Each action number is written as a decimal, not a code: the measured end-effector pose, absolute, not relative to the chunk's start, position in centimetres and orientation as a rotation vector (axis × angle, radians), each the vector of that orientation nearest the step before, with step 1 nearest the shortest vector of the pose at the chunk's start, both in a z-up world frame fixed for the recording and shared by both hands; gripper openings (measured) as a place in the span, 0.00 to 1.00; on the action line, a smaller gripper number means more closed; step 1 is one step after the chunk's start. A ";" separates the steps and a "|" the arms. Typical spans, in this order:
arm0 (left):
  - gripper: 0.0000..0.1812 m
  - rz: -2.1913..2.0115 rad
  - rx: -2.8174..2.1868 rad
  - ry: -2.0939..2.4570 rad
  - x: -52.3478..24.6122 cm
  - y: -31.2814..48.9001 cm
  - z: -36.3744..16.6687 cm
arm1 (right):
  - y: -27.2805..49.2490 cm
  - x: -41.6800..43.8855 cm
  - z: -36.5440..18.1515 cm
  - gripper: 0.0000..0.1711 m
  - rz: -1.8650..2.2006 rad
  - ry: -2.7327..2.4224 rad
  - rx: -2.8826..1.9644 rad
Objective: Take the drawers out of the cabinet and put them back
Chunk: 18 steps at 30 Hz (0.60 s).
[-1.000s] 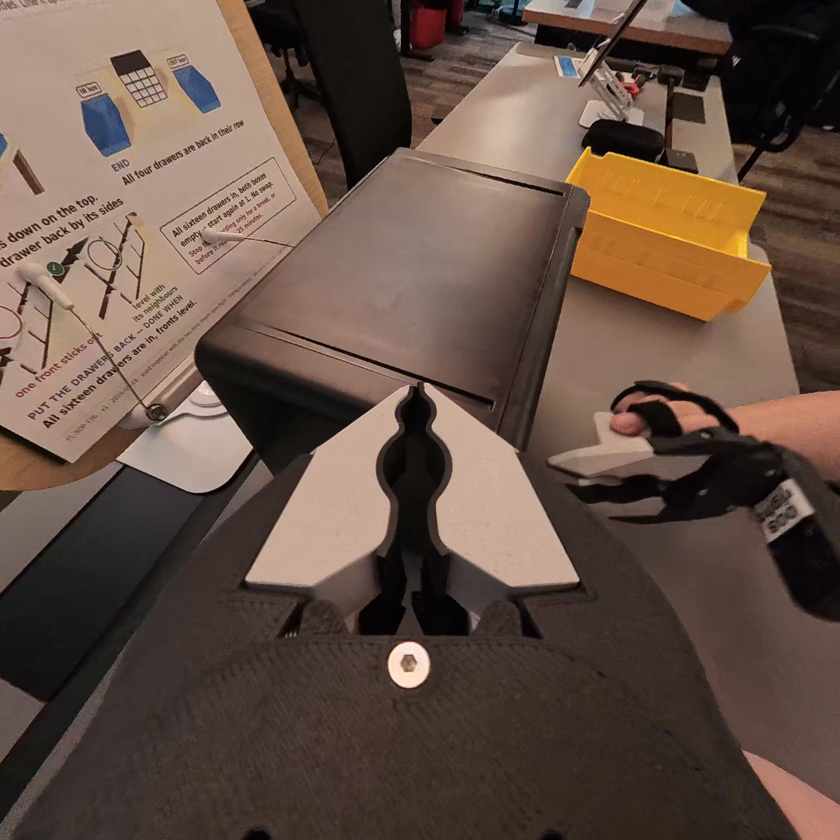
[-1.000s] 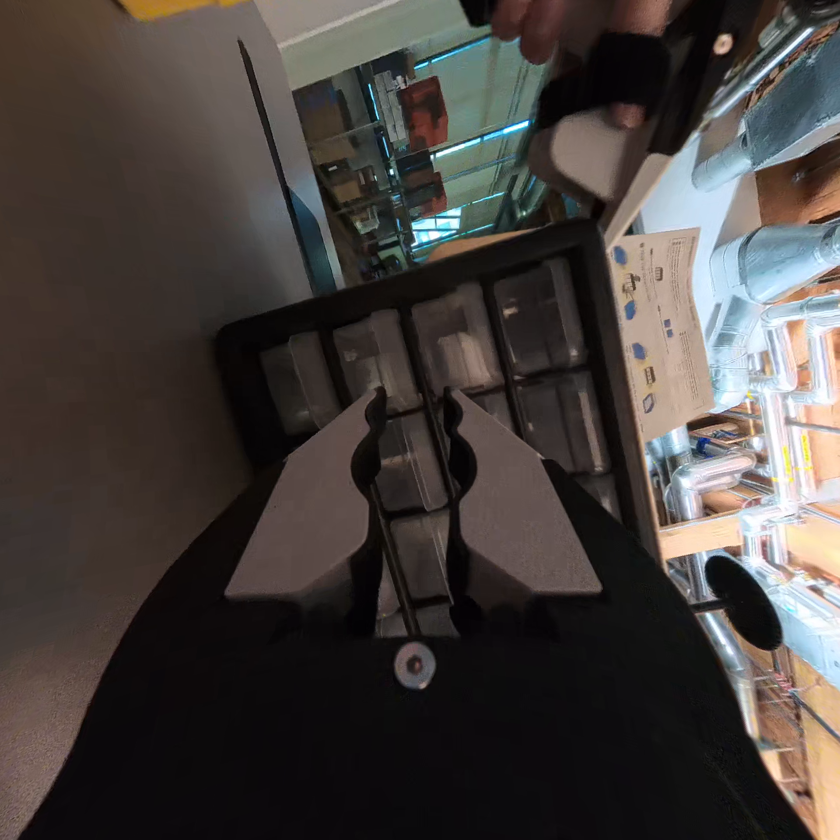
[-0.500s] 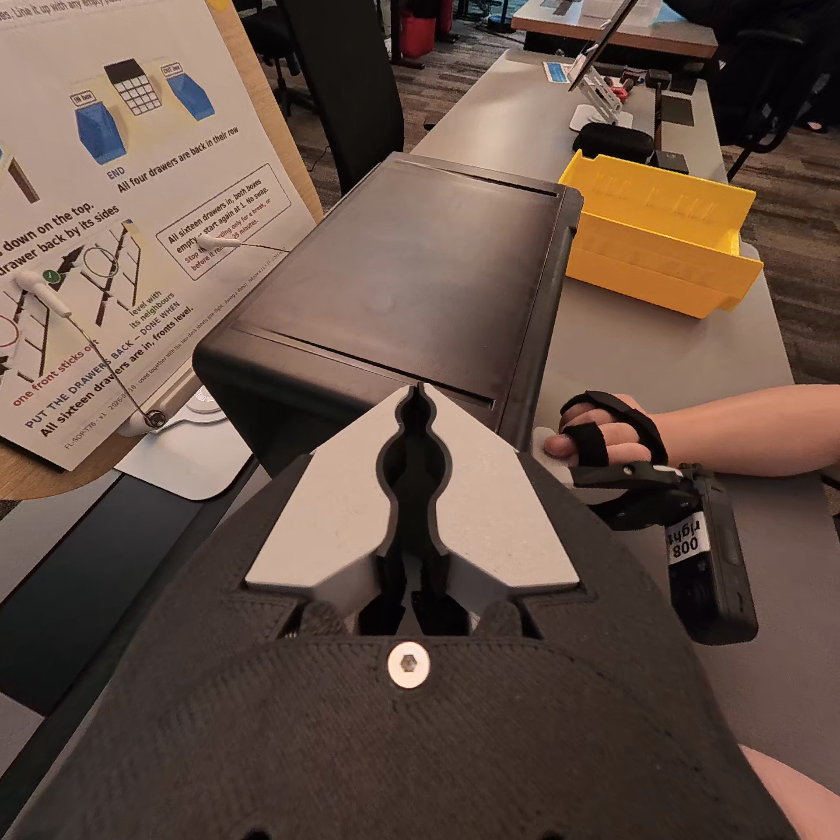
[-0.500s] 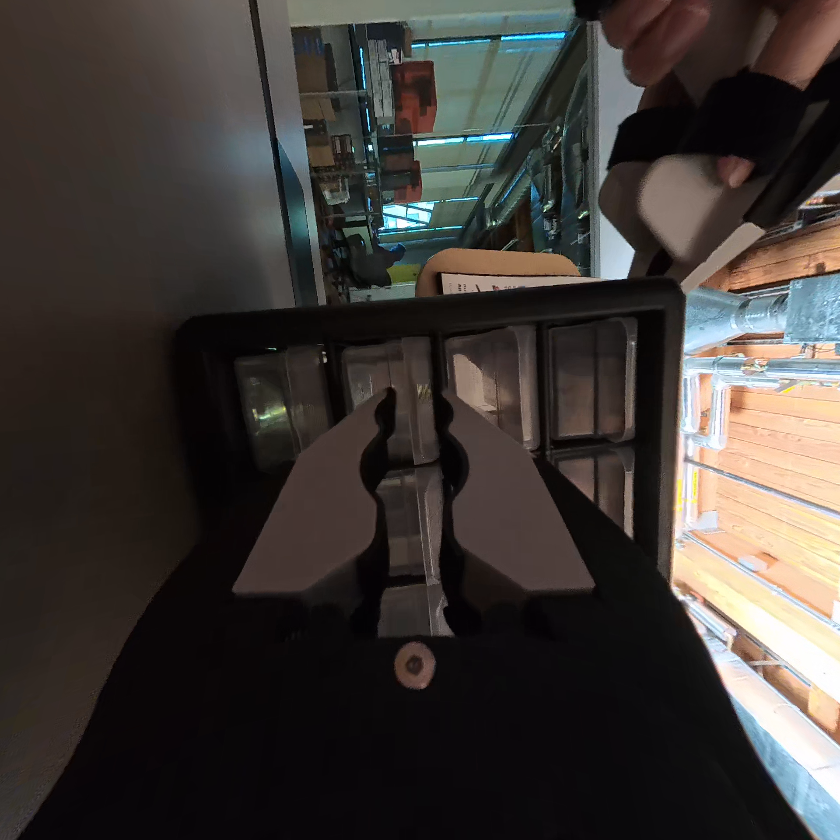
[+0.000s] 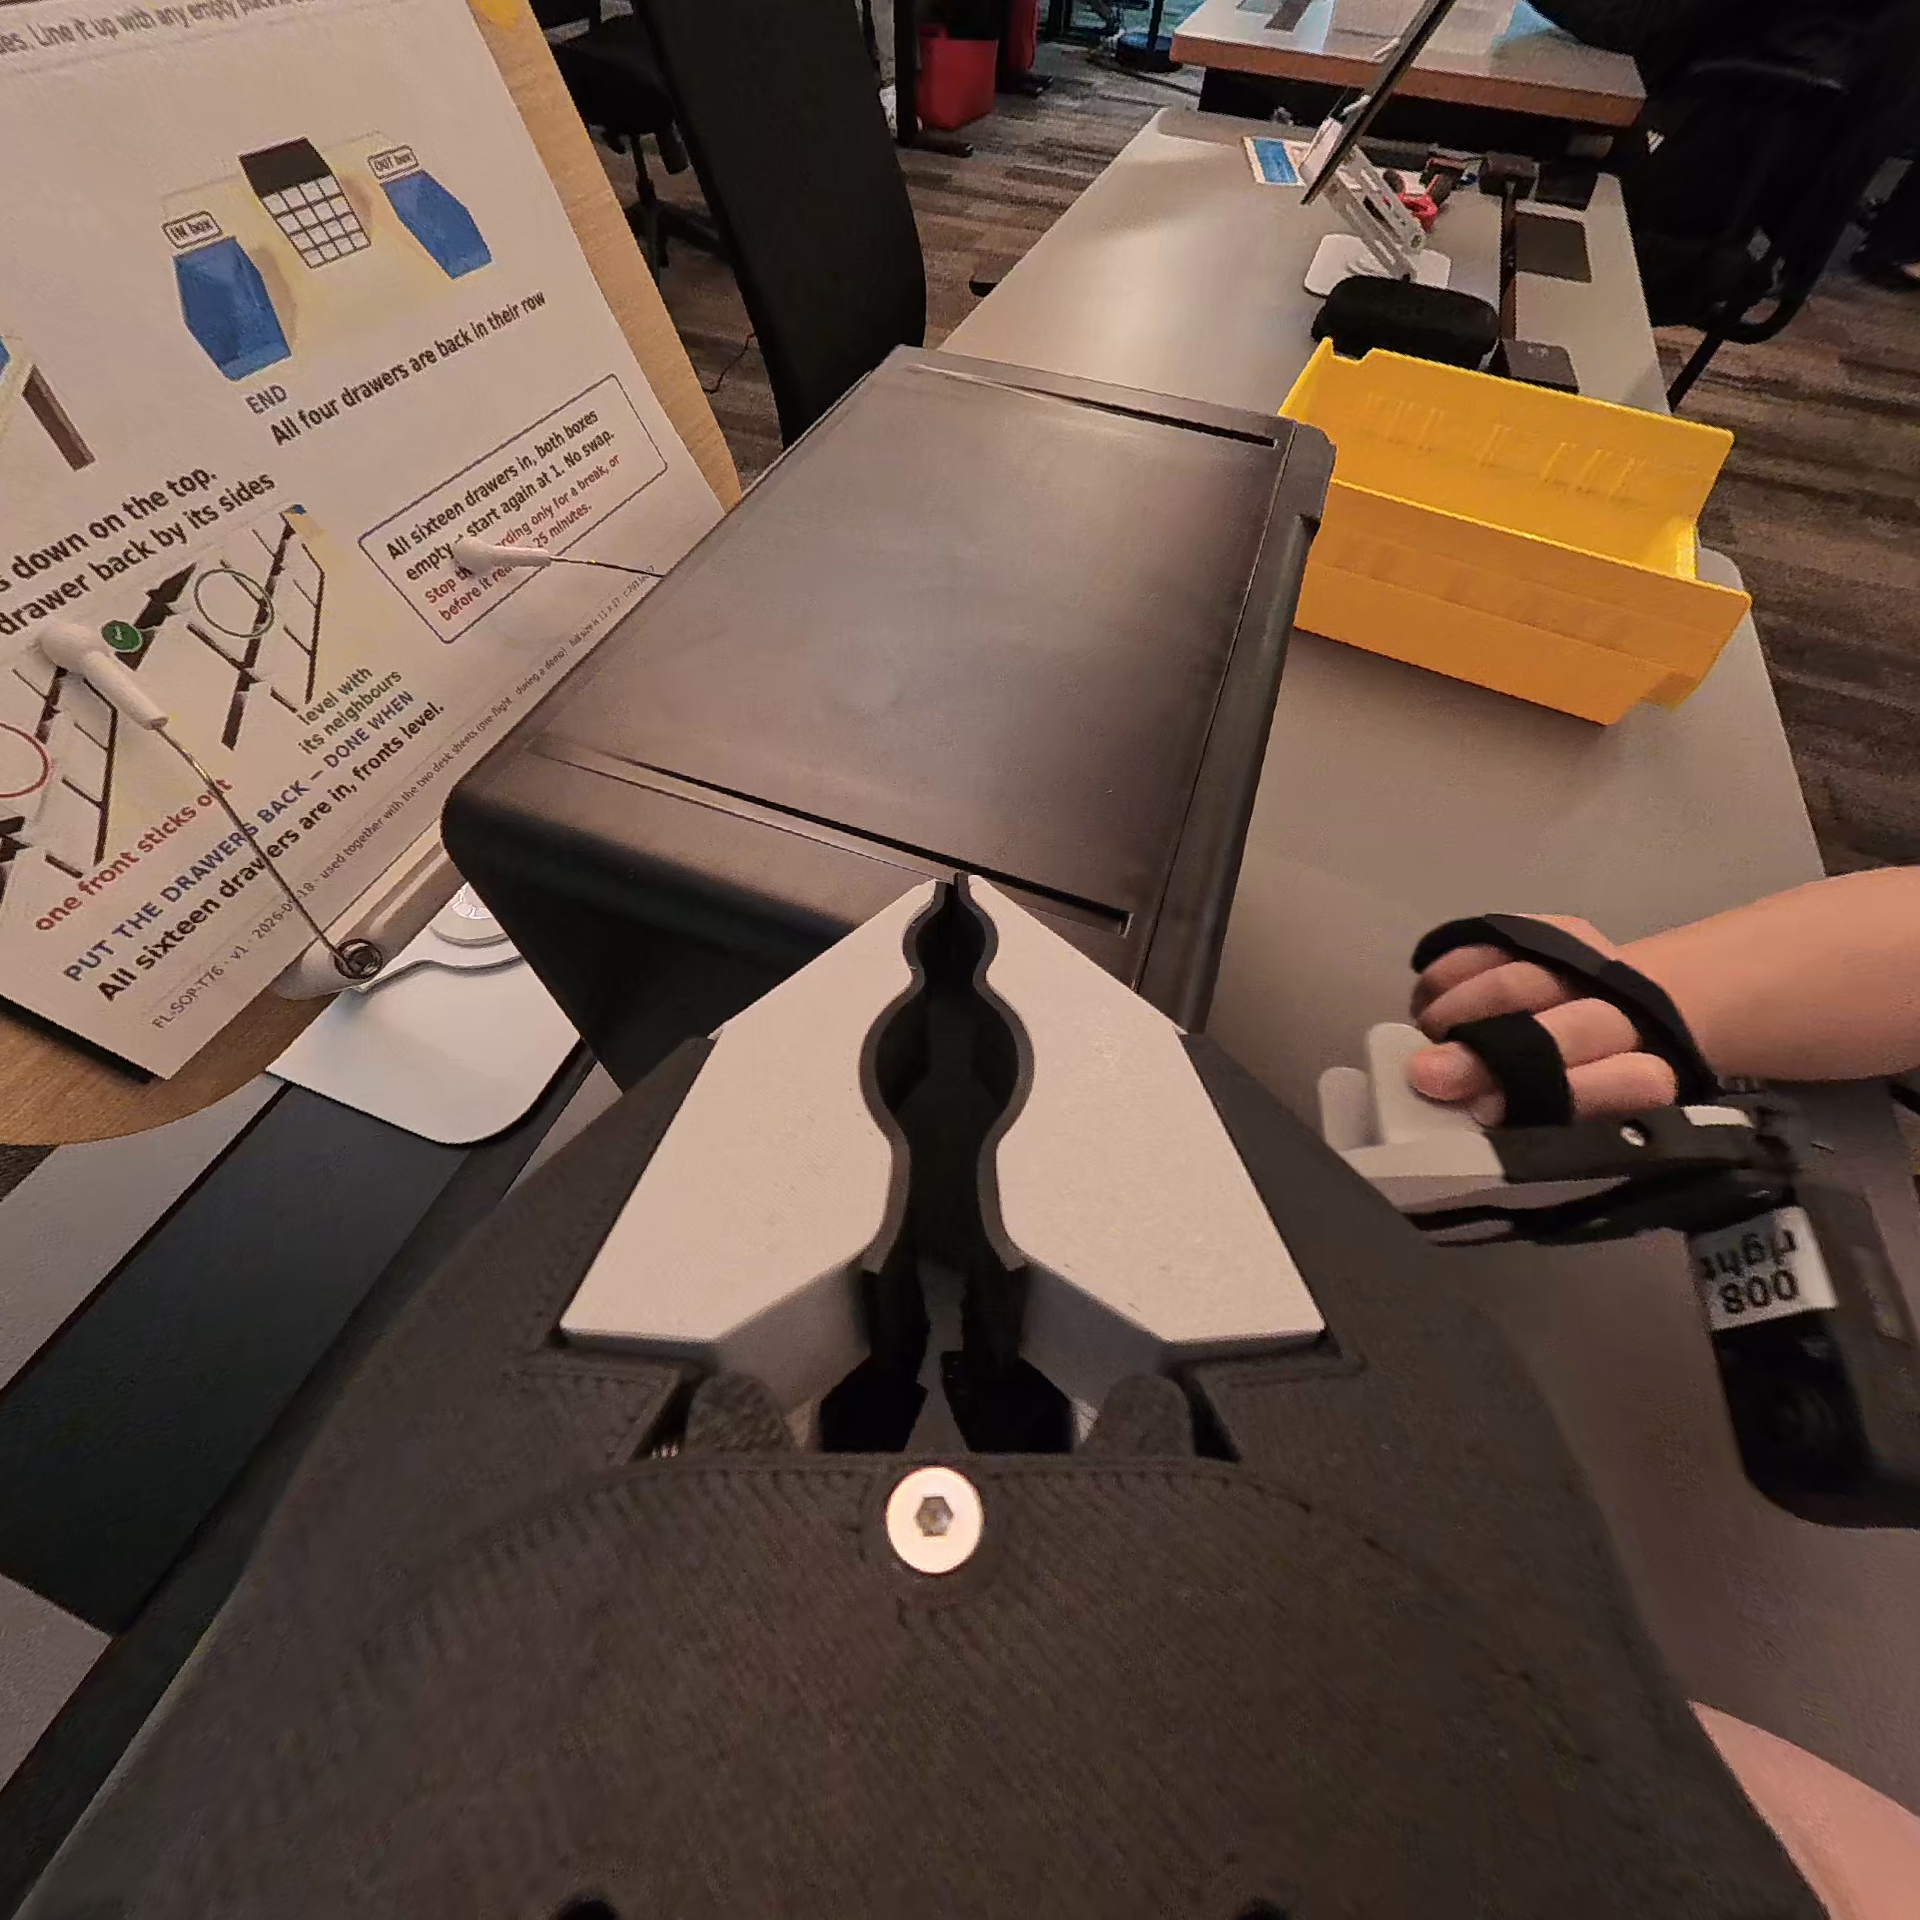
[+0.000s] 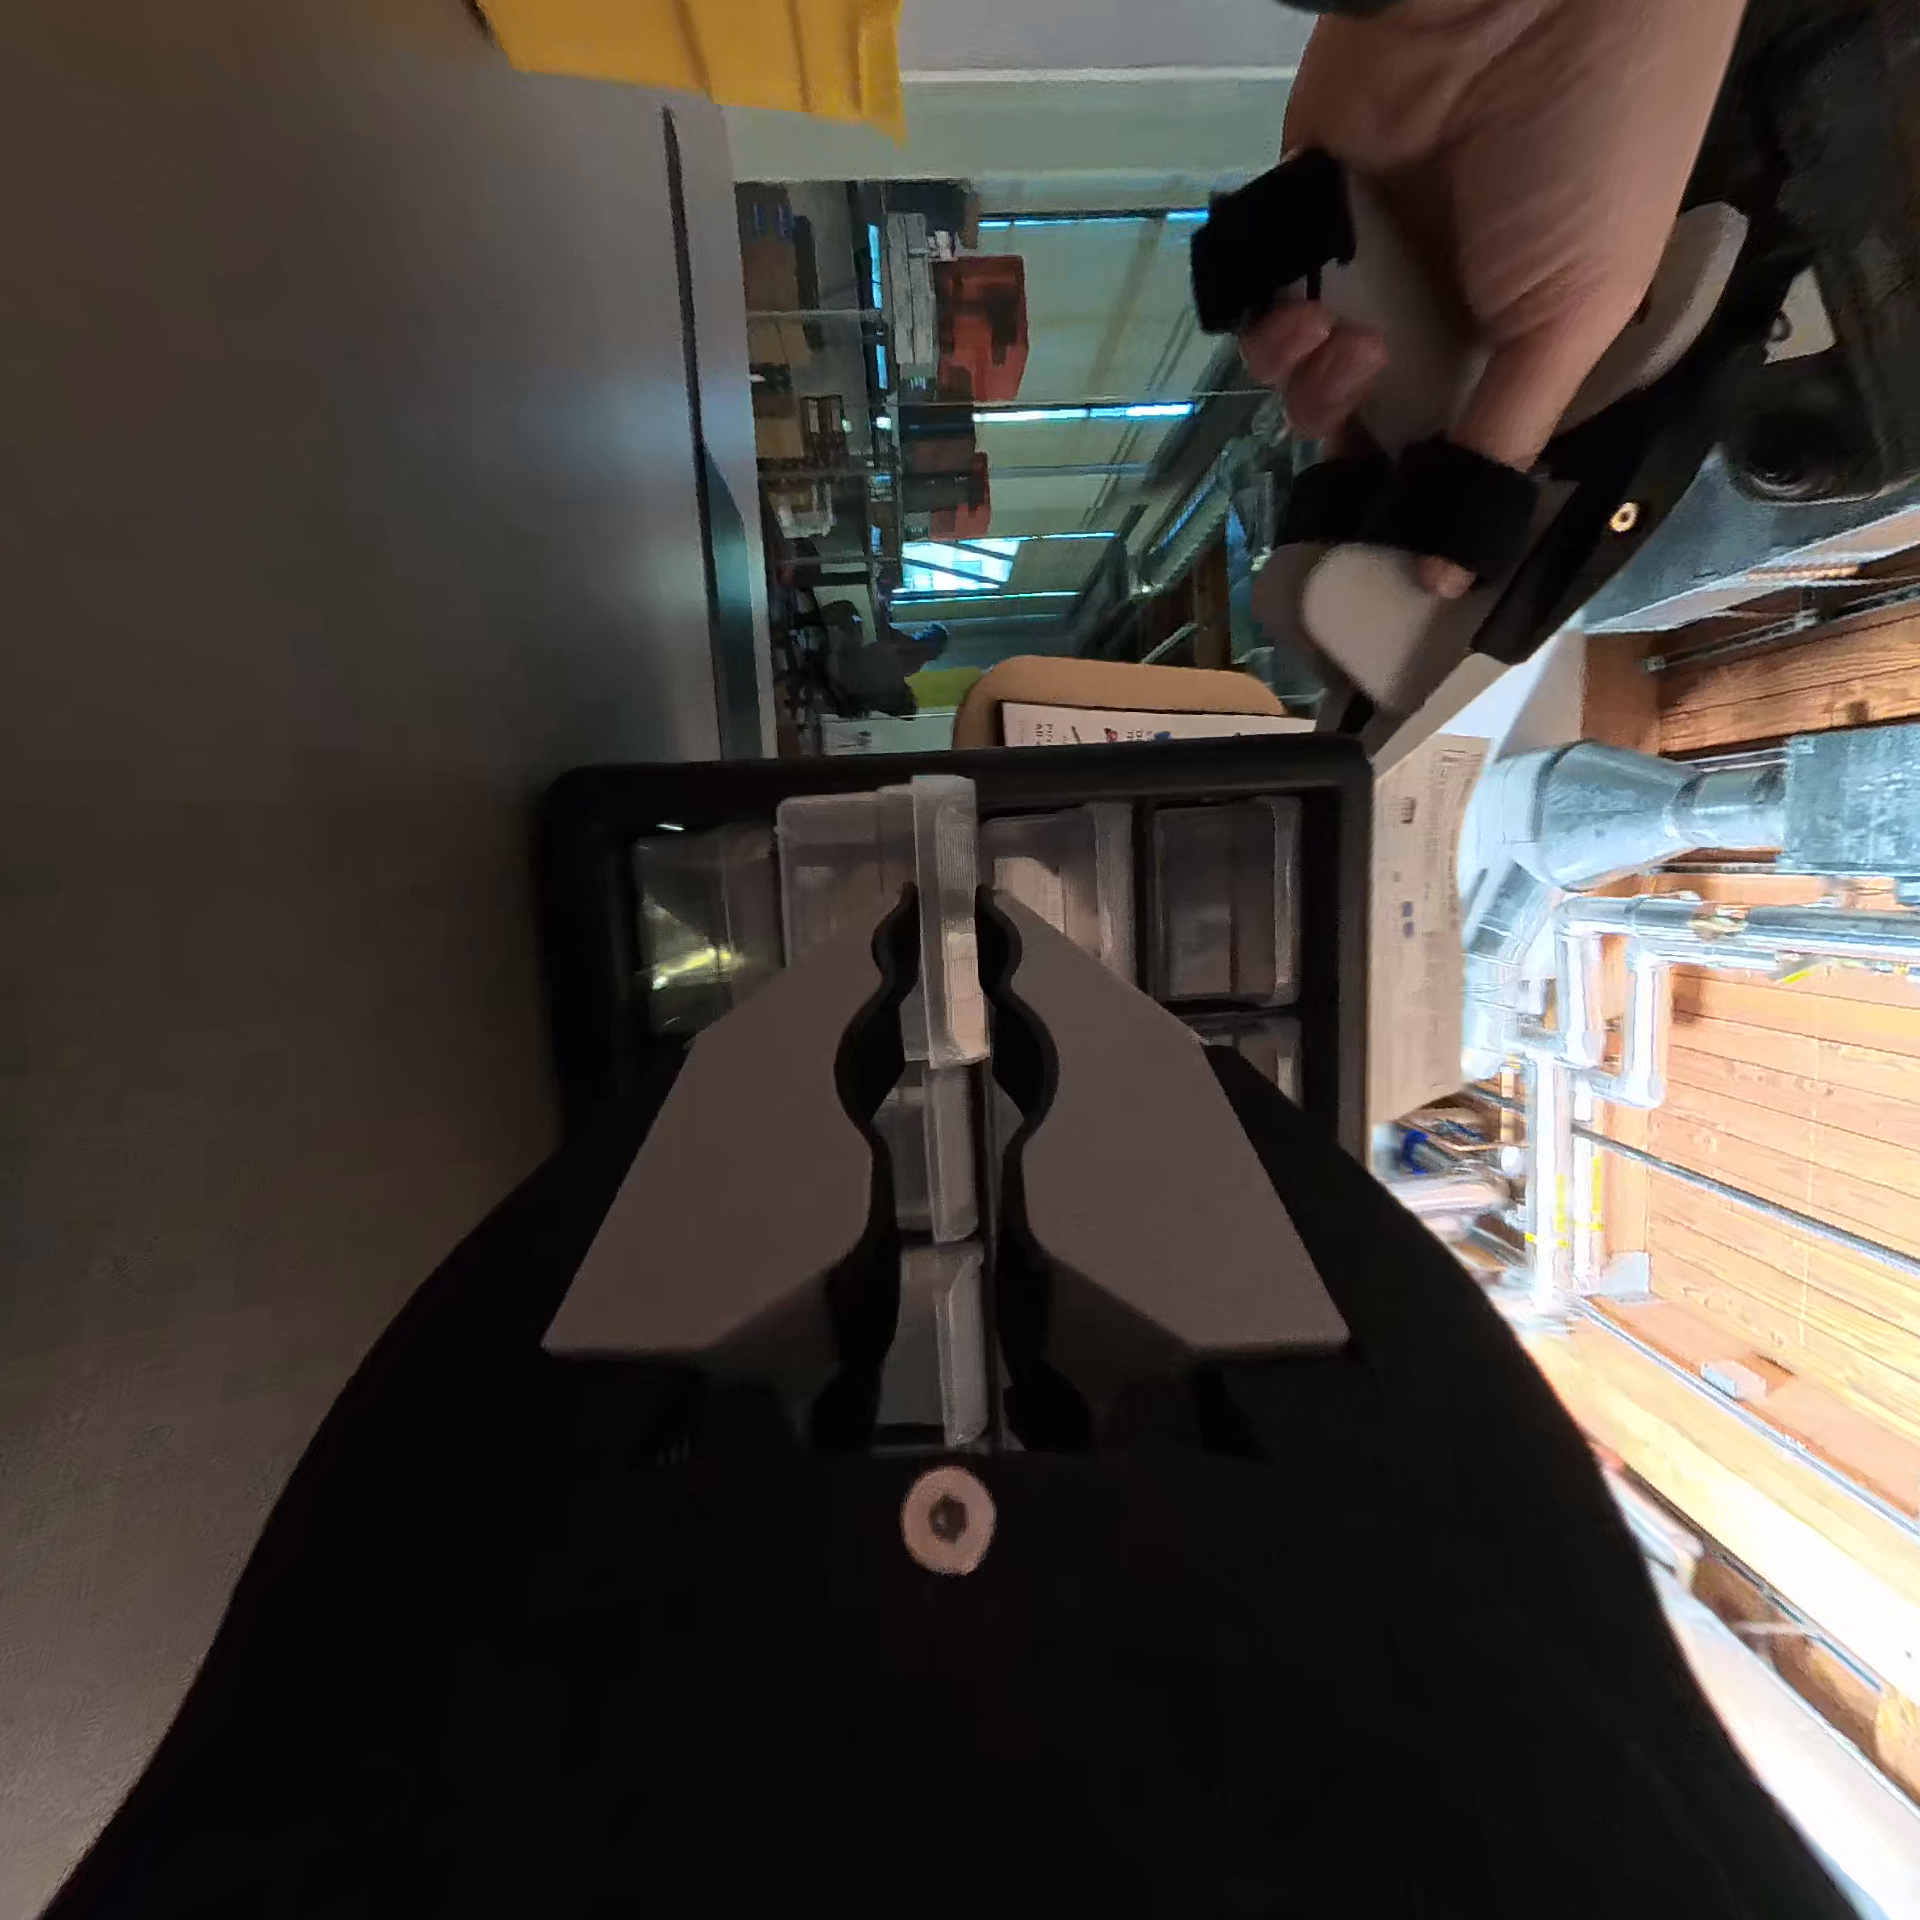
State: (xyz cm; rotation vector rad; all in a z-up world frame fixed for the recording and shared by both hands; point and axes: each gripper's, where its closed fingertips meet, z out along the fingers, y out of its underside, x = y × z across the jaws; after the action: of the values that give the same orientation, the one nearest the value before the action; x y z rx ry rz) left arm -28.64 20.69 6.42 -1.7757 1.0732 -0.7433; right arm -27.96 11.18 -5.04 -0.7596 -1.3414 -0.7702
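The right gripper has its jaws narrow around a clear drawer's handle, straight ahead in the cabinet front. The left gripper, jaws closed and empty, hovers above the cabinet's near edge.

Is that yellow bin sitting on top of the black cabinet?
No, the yellow bin sits on the table beside the black cabinet.

Printed instruction sheet stands left of the cabinet: black and red text plus diagrams. Small white label with text and digits sits on my right gripper. Blue sticker on the far counter, unreadable.
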 end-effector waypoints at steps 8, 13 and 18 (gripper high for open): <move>0.00 -0.717 -1.778 1.077 -28.6 20.7 6.4 | 9.5 -28.5 -5.2 0.22 -0.294 -1.601 -1.149; 0.00 -0.715 -1.776 1.077 -28.6 20.7 6.4 | 11.3 -27.7 -6.6 0.23 -0.286 -1.833 -1.385; 0.00 -0.709 -1.773 1.084 -28.6 20.7 6.4 | 11.9 -27.9 -7.6 0.10 -0.263 -1.895 -1.499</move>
State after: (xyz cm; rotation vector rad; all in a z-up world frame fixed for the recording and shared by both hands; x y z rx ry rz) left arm -28.62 20.69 6.40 -1.7726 1.0838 -0.7087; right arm -27.88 11.90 -7.57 -1.4994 -1.8948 -0.2627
